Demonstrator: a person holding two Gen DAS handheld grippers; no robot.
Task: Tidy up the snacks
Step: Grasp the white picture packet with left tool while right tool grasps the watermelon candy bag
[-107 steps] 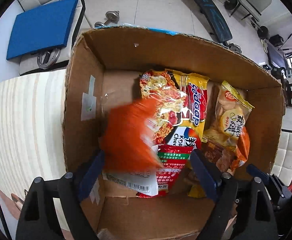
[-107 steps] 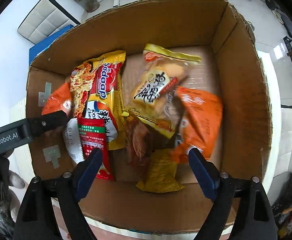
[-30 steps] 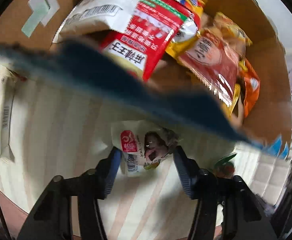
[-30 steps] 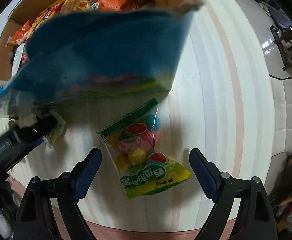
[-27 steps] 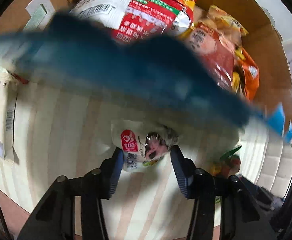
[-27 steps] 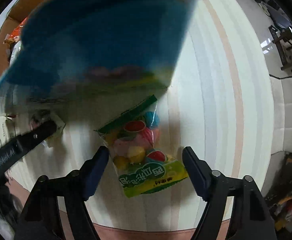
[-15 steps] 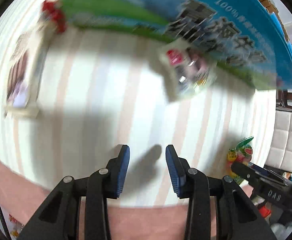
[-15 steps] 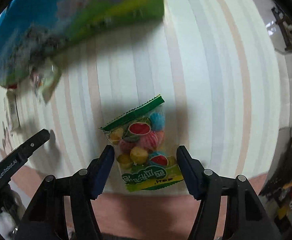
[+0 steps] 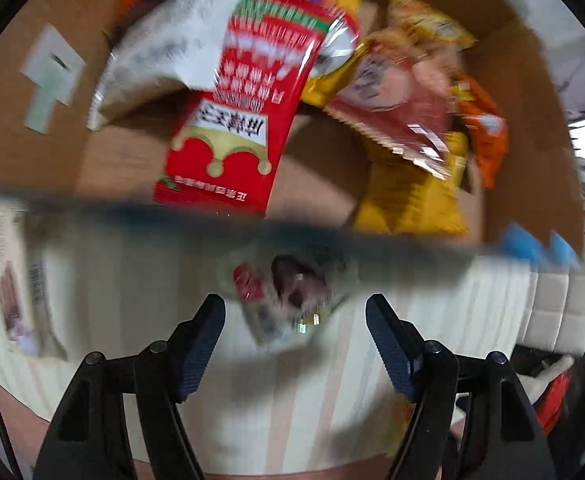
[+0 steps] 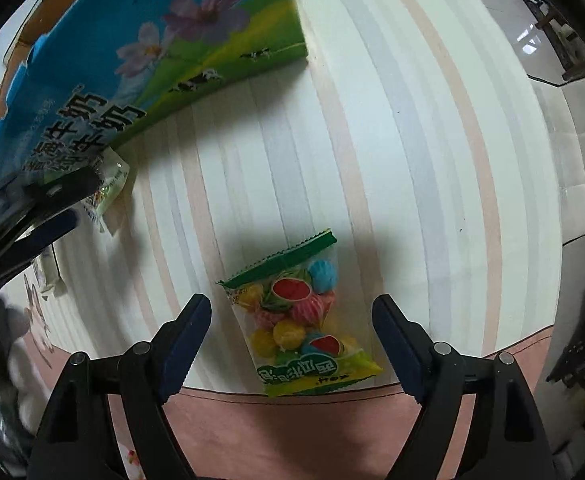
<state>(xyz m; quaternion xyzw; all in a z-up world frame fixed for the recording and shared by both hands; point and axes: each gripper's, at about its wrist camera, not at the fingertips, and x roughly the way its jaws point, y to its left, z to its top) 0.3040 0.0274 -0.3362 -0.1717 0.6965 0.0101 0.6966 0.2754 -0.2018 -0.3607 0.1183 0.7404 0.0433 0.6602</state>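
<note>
The right claw (image 10: 290,344) is pointing down over the near edge of the striped desk (image 10: 412,160), its jaws opening, and the clear candy bag (image 10: 300,320) is lying flat between them with no pad pressing on it; the bag's green bottom end is overhanging the desk's edge slightly, over the pinkish floor (image 10: 292,432). Right of the candy bag the desk is lying bare out to its curved far edge. Left of it a stretch of bare stripes is running up to the carton (image 10: 132,60), whose printed blue and green side wall is standing on the desk. The left claw (image 9: 294,336) is hovering just short of that wall, its jaws also opening, and a small white snack packet (image 9: 284,292), blurred, is lying between the tips against the carton's foot, with neither pad on it. A flat biscuit box (image 9: 12,288) is lying well left of the packet. Beyond the carton's blurred blue rim (image 9: 252,228), a red packet (image 9: 244,100), yellow bags (image 9: 408,196) and an orange bag (image 9: 484,132) are crowding the inside.
</note>
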